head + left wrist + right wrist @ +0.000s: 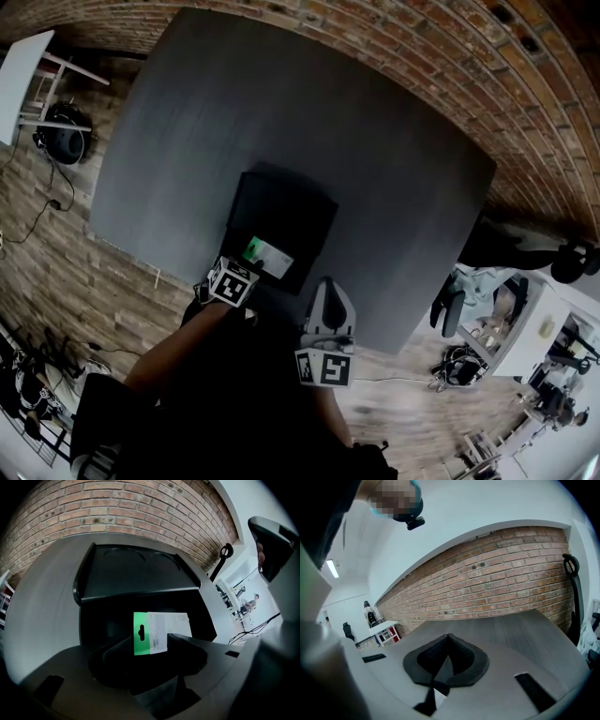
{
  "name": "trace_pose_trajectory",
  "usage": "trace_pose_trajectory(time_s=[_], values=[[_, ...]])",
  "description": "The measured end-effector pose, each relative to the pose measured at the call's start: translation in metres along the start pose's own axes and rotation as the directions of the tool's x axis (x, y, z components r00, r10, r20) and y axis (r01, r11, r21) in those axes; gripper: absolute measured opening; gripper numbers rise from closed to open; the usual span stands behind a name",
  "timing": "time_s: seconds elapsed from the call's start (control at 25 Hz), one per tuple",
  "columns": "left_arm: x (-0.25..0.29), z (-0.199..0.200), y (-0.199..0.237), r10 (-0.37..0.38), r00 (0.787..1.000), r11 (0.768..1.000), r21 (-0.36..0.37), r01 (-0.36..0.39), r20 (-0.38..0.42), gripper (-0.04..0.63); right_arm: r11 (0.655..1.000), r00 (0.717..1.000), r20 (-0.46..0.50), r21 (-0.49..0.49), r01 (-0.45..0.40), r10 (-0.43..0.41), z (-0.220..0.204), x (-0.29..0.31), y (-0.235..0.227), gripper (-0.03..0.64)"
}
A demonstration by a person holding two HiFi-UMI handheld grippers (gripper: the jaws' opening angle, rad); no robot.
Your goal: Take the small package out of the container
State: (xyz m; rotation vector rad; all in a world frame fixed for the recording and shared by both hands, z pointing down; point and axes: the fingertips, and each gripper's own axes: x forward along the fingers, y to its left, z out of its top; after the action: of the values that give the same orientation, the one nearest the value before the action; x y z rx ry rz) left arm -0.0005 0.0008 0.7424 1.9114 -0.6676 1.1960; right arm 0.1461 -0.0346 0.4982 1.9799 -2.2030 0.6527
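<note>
Steeply above the open black container on the dark table, the left gripper is held with its jaws wide apart. The small green-and-white package lies flat inside, framed between them but seemingly not yet touched. A clean lift is best served if the jaws are lowered astride the card's near edge and closed squarely before anything is raised. The right gripper is held aside, jaws together and empty.

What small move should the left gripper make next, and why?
Probably lower the left gripper a little further and close. Its jaws stand open just over the small package, which lies flat in the open container and is not yet pinched.
</note>
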Motion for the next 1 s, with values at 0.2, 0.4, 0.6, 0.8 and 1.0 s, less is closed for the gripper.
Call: trace_pose_trajectory(time_s=[0.2, 0.4, 0.6, 0.8, 1.0], values=[[0.004, -0.003, 0.003, 0.011, 0.998, 1.0, -0.005, -0.011, -0.054, 0.229, 1.0, 1.0, -0.01, 0.01, 0.007, -0.007, -0.002, 0.001, -0.004, 0.023], [0.002, -0.005, 0.0, -0.017, 0.997, 1.0, 0.017, 0.018, -0.072, 0.229, 1.0, 1.0, -0.017, 0.02, 0.017, -0.017, -0.004, 0.003, -0.011, 0.023], [-0.006, -0.001, 0.001, -0.043, 0.998, 0.999, 0.013, 0.043, -0.035, 0.219, 0.999, 1.0, -0.016, 0.024, 0.024, -0.024, -0.003, 0.003, -0.015, 0.023], [-0.008, -0.001, -0.005, -0.068, 0.998, 0.997, 0.039, 0.067, 0.003, 0.084, 0.999, 0.999, -0.014, 0.022, 0.029, -0.029, -0.003, 0.002, -0.02, 0.023], [-0.006, -0.005, -0.007, -0.048, 0.999, 0.997, 0.062, 0.048, -0.009, 0.077, 1.0, 1.0, -0.011, 0.018, 0.024, -0.024, -0.003, -0.001, -0.02, 0.023]])
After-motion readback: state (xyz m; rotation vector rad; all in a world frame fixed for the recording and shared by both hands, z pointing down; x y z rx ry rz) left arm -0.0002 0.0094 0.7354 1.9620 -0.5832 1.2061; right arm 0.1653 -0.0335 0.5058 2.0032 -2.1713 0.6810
